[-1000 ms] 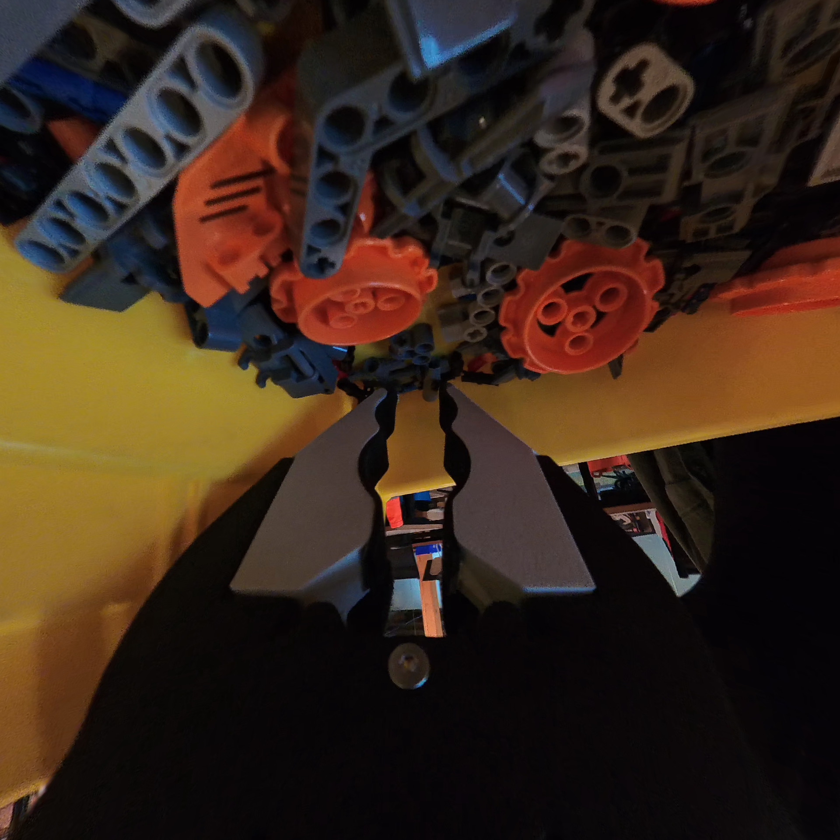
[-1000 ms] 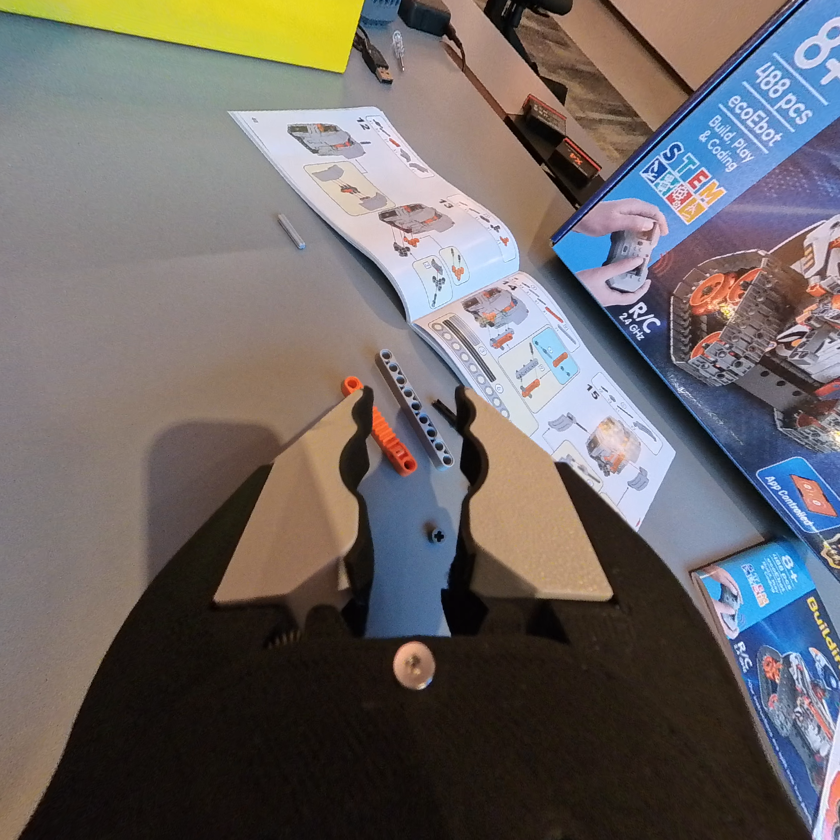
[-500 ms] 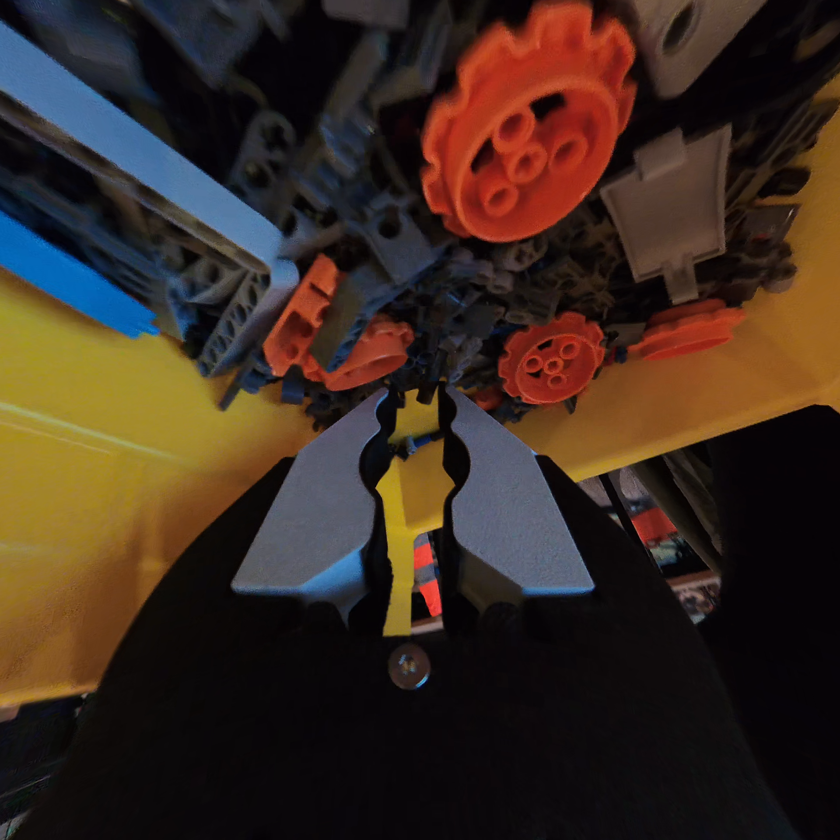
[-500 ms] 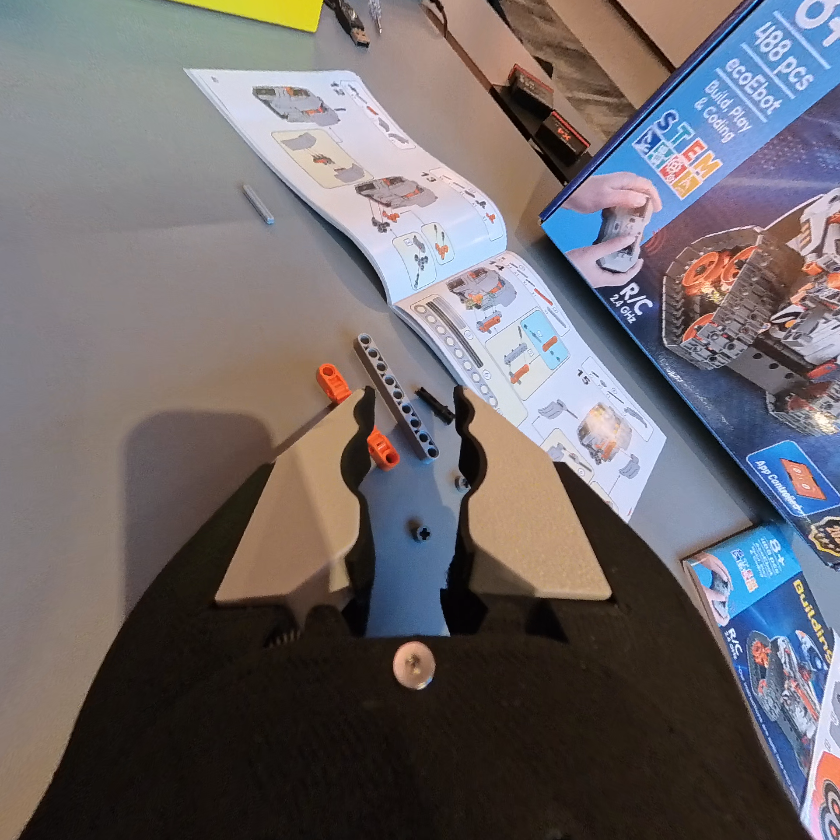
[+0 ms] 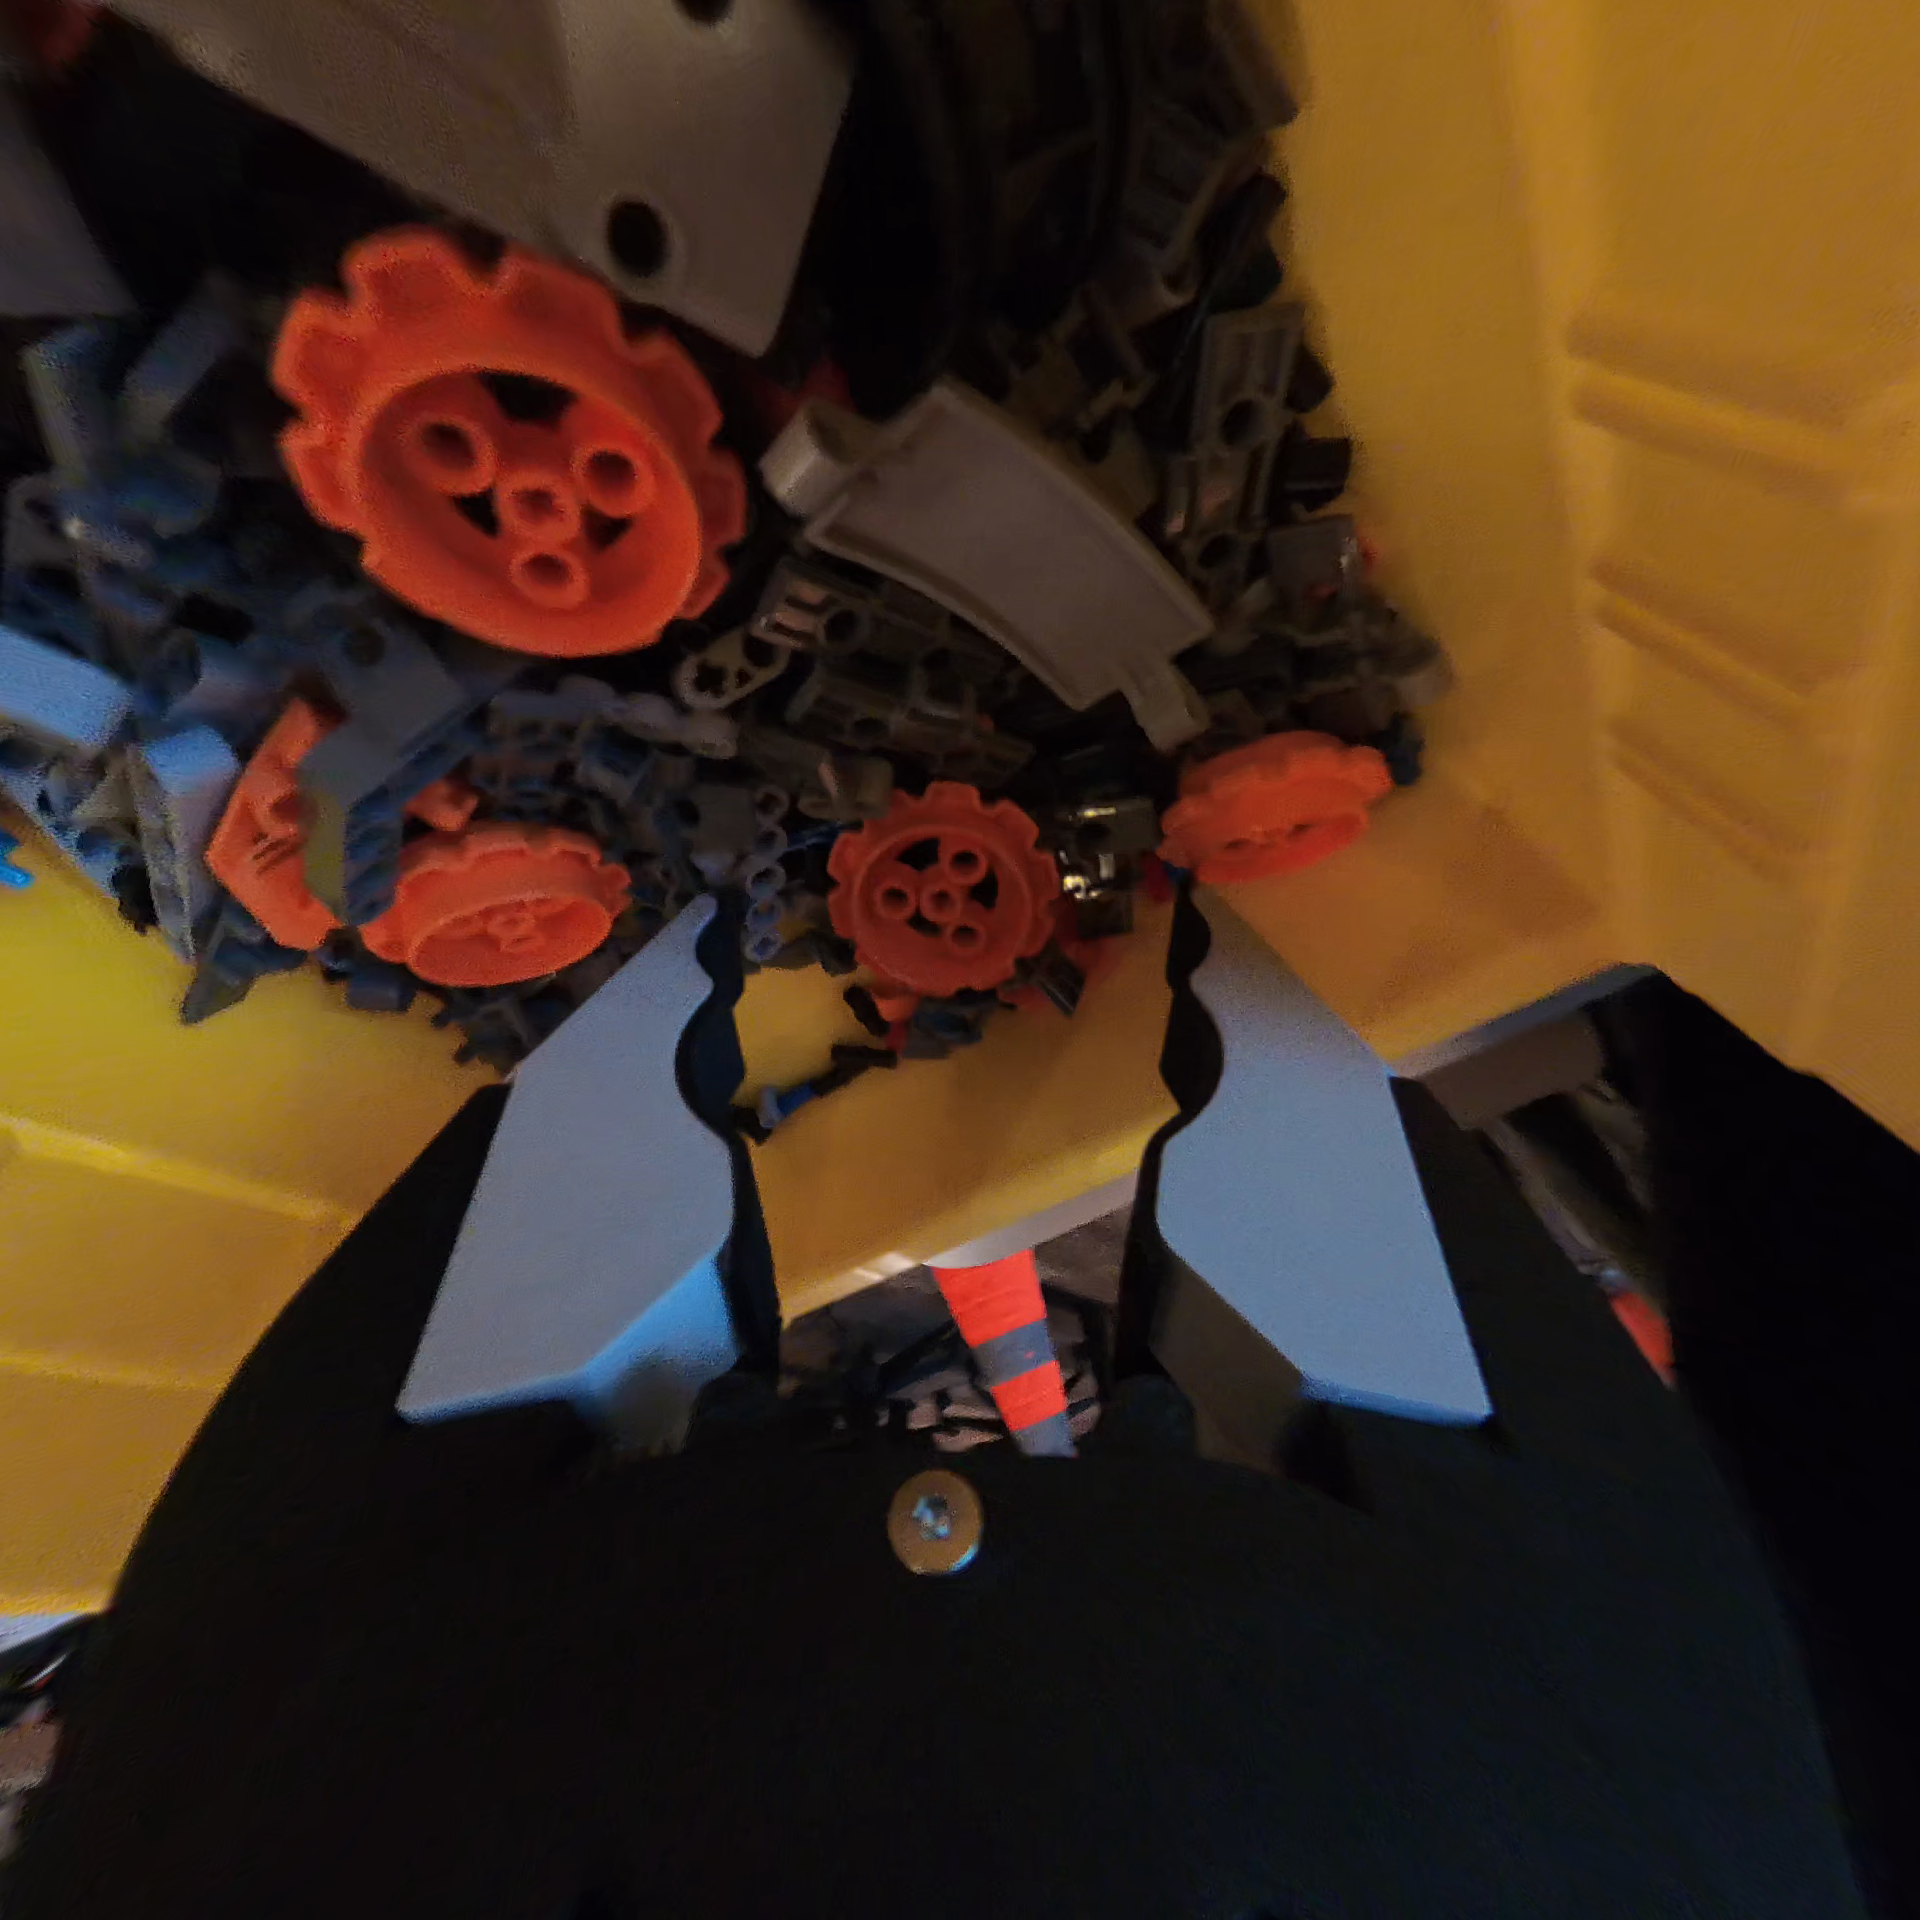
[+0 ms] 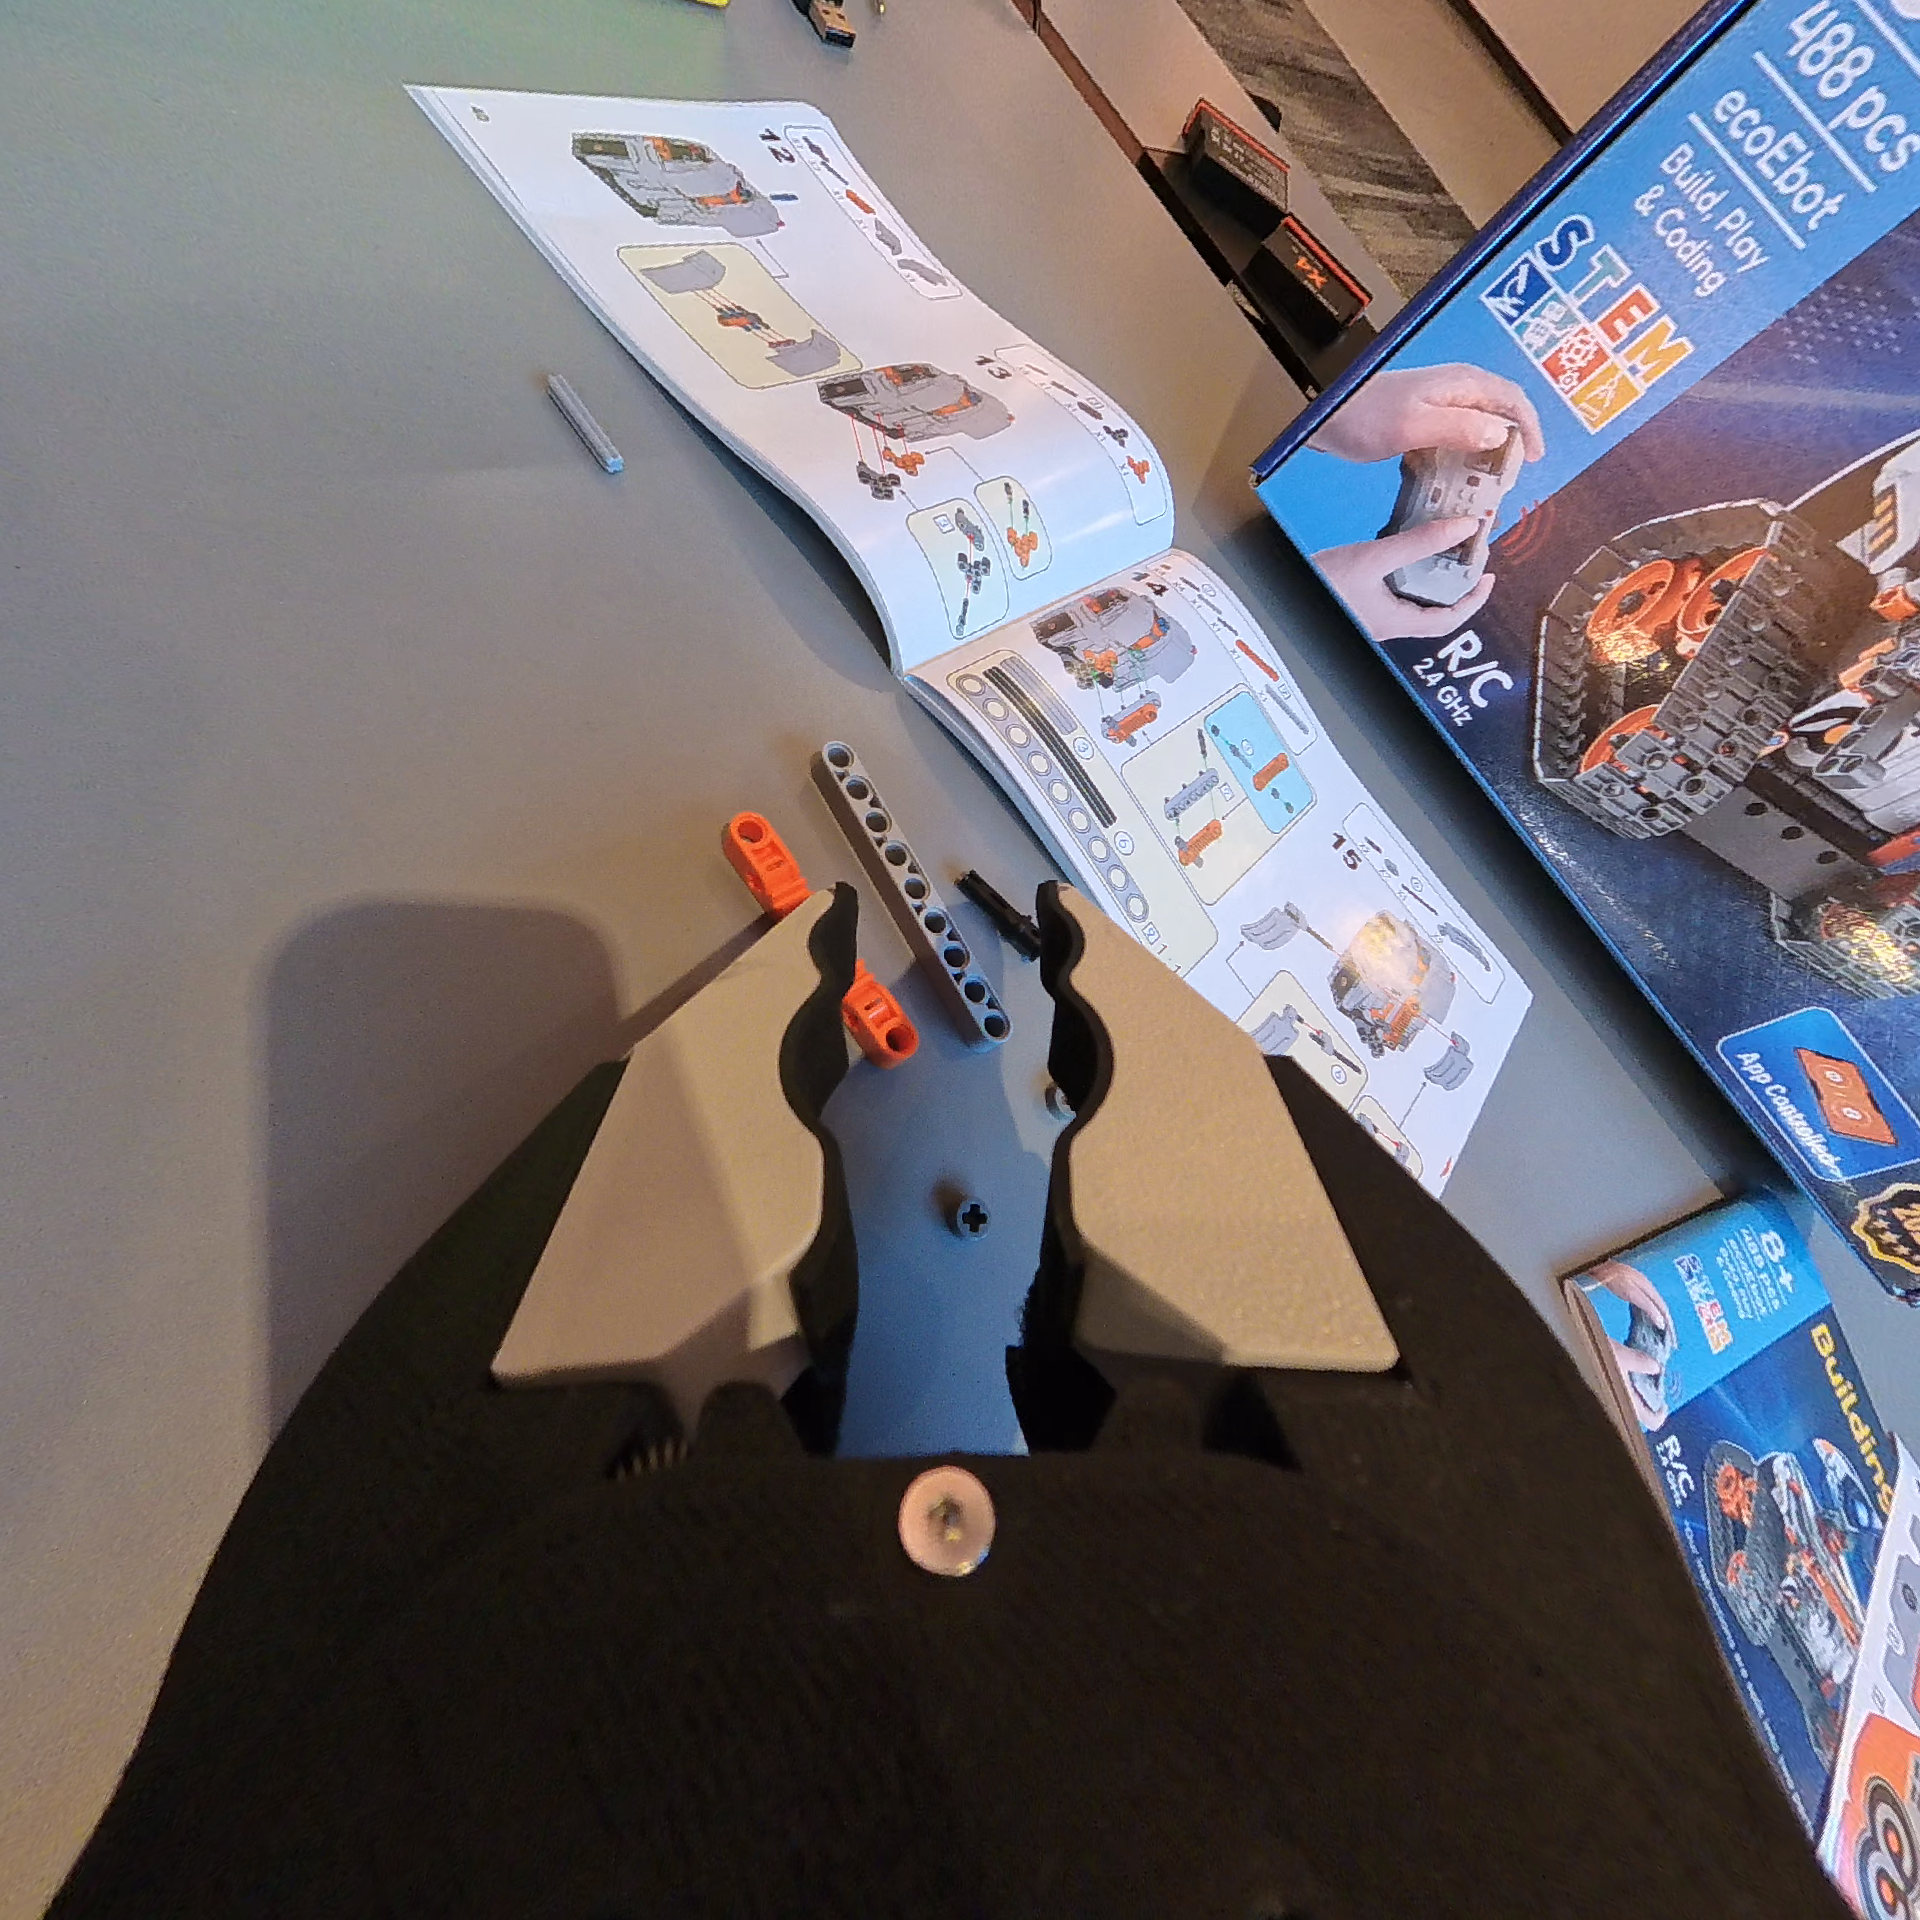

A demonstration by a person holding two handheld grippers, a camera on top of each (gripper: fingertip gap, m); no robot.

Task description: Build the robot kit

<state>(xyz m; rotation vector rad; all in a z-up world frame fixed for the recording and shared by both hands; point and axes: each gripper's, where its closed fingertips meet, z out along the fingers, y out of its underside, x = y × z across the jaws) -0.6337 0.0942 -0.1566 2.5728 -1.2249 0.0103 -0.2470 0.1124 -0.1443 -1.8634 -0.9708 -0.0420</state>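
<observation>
Your left gripper (image 5: 951, 909) has its fingers spread wide and empty, poised over a heap of building pieces in a yellow bin (image 5: 1558, 416). Between and just beyond the tips lies a small orange toothed wheel (image 5: 940, 883); a larger orange wheel (image 5: 509, 447) sits farther left, and a curved grey panel (image 5: 997, 551) lies to the far right of it. The picture is blurred, so the small dark pieces around them may be pins or links; you cannot tell which. Past the bin's near edge an orange-and-grey striped object (image 5: 1003, 1340) shows below.

Your right gripper (image 6: 945, 904) hangs above a grey table (image 6: 312, 623), fingers moderately apart, holding nothing. Between the tips lies a grey holed beam (image 6: 909, 894); an orange connector (image 6: 764, 847) lies just left of it, a second orange connector (image 6: 881, 1023) near the left finger, and a short black pin (image 6: 997, 909) just right. A small grey bush (image 6: 966, 1216) rests nearer you. A grey axle (image 6: 585, 423) lies well apart, far left. An open instruction booklet (image 6: 935, 468) spreads to the right, with a blue box (image 6: 1662, 623) beyond it and a smaller blue booklet (image 6: 1745, 1455) near right.
</observation>
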